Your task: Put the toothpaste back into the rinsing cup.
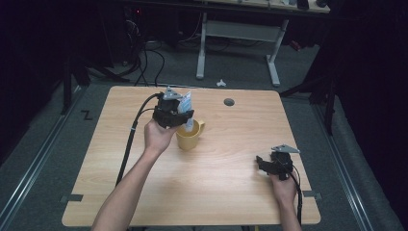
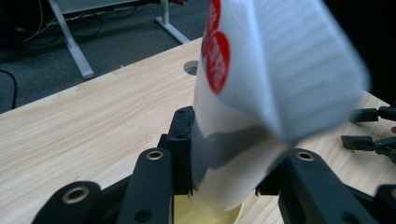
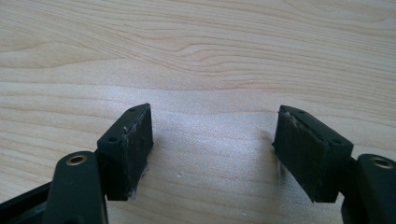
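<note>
Left forearm [image 1: 122, 197] comes in lowest in the high view. Left gripper [image 2: 224, 163] clamped on a white packet [image 2: 261, 79] with red round marks, held tilted, its lower end over or just inside the yellow mug [image 1: 189, 135] at mid-table [image 1: 226, 192]. Packet looks light, thin-walled and soft: jaws pinch its narrow waist and the film gives there. Likely slippery; best held low on the body, firmly but without crushing. Mug is stiff and stands upright. Right gripper [image 3: 212, 149] released, jaws apart over bare wood near the right edge.
</note>
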{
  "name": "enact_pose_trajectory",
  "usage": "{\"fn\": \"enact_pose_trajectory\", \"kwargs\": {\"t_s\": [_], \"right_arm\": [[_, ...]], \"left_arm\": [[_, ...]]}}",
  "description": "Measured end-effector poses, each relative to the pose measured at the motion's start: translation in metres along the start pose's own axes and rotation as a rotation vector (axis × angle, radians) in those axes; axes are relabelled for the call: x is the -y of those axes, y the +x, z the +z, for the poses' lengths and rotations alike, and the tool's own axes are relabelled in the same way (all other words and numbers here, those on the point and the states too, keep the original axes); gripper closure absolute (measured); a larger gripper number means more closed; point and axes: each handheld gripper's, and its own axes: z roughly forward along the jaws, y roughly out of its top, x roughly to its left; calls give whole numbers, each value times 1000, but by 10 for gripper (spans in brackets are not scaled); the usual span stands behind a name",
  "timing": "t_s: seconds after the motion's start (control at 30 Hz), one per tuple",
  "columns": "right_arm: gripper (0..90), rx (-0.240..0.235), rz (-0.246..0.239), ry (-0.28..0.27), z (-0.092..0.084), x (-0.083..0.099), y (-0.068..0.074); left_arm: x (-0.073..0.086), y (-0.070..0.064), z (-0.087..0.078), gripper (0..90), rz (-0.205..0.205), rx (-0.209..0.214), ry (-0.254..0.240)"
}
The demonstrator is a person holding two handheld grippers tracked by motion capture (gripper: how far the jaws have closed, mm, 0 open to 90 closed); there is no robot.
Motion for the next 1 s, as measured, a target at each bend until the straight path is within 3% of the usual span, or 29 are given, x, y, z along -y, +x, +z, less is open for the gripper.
{"fn": "enact_pose_trajectory", "kwargs": {"t_s": [0.23, 1.0], "right_arm": [[283, 0, 0, 0, 0, 0, 0], [283, 1, 0, 0, 0, 0, 0]], "left_arm": [[4, 0, 7, 660, 11, -14, 15], [22, 1, 27, 659, -19, -35, 21]]}}
